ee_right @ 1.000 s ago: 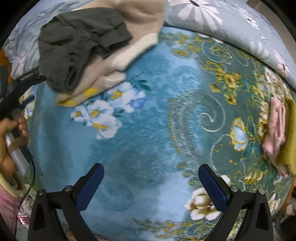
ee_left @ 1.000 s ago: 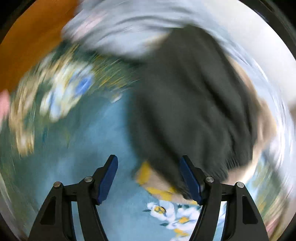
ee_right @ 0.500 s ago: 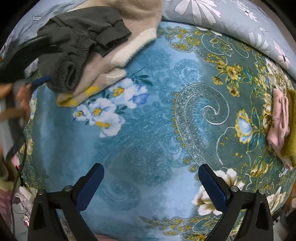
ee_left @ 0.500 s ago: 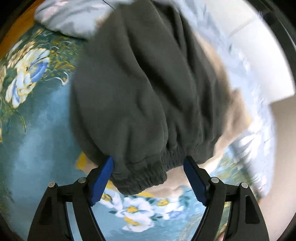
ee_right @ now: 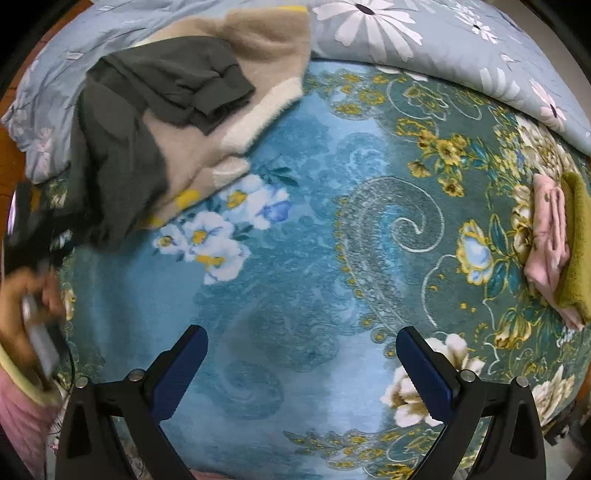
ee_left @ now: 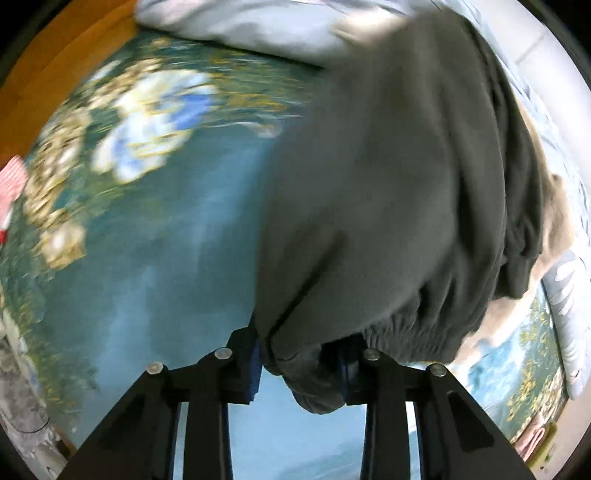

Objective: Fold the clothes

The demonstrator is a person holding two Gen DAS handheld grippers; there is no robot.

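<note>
Left gripper (ee_left: 299, 363) fingers closing on dark grey garment (ee_left: 388, 206) hem, lower centre; garment over beige sweater (ee_right: 236, 110), upper left on bed (ee_right: 314, 229); right gripper (ee_right: 301, 363) fingers wide, empty.

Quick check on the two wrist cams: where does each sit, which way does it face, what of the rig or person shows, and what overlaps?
Left wrist: on the left gripper, facing down at the blue floral blanket; its jaws are closing on the dark grey elastic-waist garment.
Right wrist: on the open right gripper, facing down at bare blanket; a blurred hand shows at the left edge.
Shared: grey garment, beige fleece garment, blanket, pale daisy-print quilt.
</note>
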